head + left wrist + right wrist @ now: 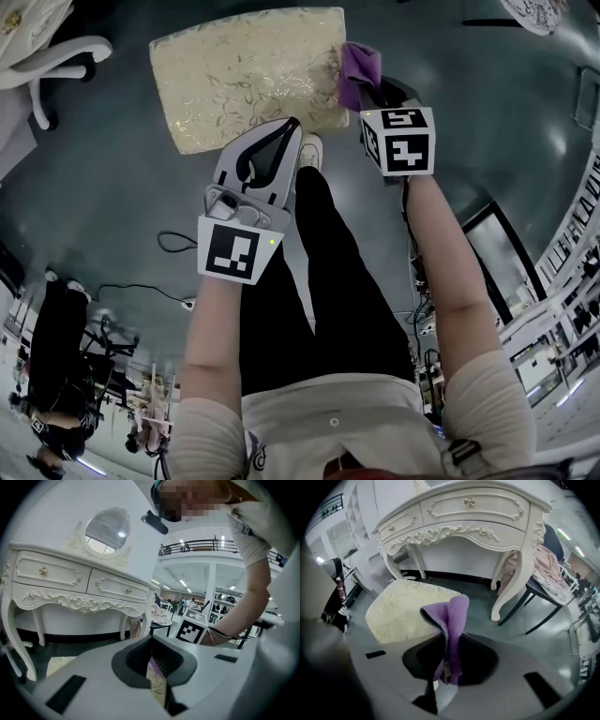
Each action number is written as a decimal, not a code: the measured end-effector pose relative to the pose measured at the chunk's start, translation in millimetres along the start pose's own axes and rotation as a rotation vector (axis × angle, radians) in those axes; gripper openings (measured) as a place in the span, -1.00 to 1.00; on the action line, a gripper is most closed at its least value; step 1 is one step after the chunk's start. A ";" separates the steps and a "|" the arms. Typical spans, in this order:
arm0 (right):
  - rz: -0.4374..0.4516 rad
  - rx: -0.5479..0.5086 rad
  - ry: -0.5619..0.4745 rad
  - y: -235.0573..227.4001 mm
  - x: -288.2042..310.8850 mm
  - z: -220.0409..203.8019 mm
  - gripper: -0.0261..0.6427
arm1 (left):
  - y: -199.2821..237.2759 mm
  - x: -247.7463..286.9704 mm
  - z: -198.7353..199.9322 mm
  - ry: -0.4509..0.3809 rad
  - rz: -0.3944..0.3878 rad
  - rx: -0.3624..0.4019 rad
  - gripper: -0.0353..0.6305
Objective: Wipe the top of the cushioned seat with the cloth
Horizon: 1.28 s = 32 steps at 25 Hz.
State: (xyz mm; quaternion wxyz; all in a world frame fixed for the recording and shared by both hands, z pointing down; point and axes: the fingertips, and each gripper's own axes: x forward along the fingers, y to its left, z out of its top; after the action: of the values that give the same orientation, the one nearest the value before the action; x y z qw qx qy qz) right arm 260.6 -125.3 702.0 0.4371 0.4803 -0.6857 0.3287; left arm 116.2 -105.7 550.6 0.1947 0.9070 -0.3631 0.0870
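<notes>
Person: nearest to the camera, at 6 o'clock of the head view. A light shirt [328, 422] is there, and one leg in black trousers [319, 281] reaches up to a light shoe [309, 150] just beside the near edge of the seat.
Left gripper [289, 125]: on the 9 o'clock side of the leg, with its marker cube [230, 248] turned to the camera. Its tips lie over the near edge of the seat.
Left jaws: closed together with the tips touching. Only a thin slit shows between them and nothing is gripped.
Cushioned seat [248, 75]: at 12 o'clock of the head view, on the dark floor [112, 187]. The top is cream-gold with a leaf pattern.
Cloth [359, 73]: purple, at 3 o'clock of the seat, over its right edge. I cannot tell if it touches the top. In the right gripper view the cloth [452, 616] stands up folded.
Right gripper [377, 92]: at 1 o'clock of the head view, mostly hidden under its own marker cube [398, 141].
Right jaws: narrow, pinching the cloth between them.
Dressing table [464, 517]: white and carved, with drawers. It is behind the seat [403, 609], at 12 o'clock of the right gripper view.
Chair [543, 588]: at 3 o'clock of the table. It has dark legs and pinkish fabric lies on it.
</notes>
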 end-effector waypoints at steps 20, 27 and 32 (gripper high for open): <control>0.251 -0.031 -0.045 280.2 0.4 47.0 -0.68 | 120.4 -169.1 8.9 -0.007 0.124 -0.026 -0.86; 0.310 -0.072 0.005 343.3 23.1 33.0 -0.68 | 148.6 -205.5 -12.5 0.009 0.176 -0.026 -0.86; 0.296 -0.033 0.031 342.5 40.0 27.4 -0.68 | 157.4 -212.1 -26.2 0.007 0.196 -0.064 -0.86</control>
State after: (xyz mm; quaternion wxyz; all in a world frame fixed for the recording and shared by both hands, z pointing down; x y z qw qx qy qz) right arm -77.5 -53.6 717.0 0.4024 0.3617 -0.7475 0.3855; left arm -146.3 -66.3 556.6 0.2153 0.8601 -0.4520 0.0974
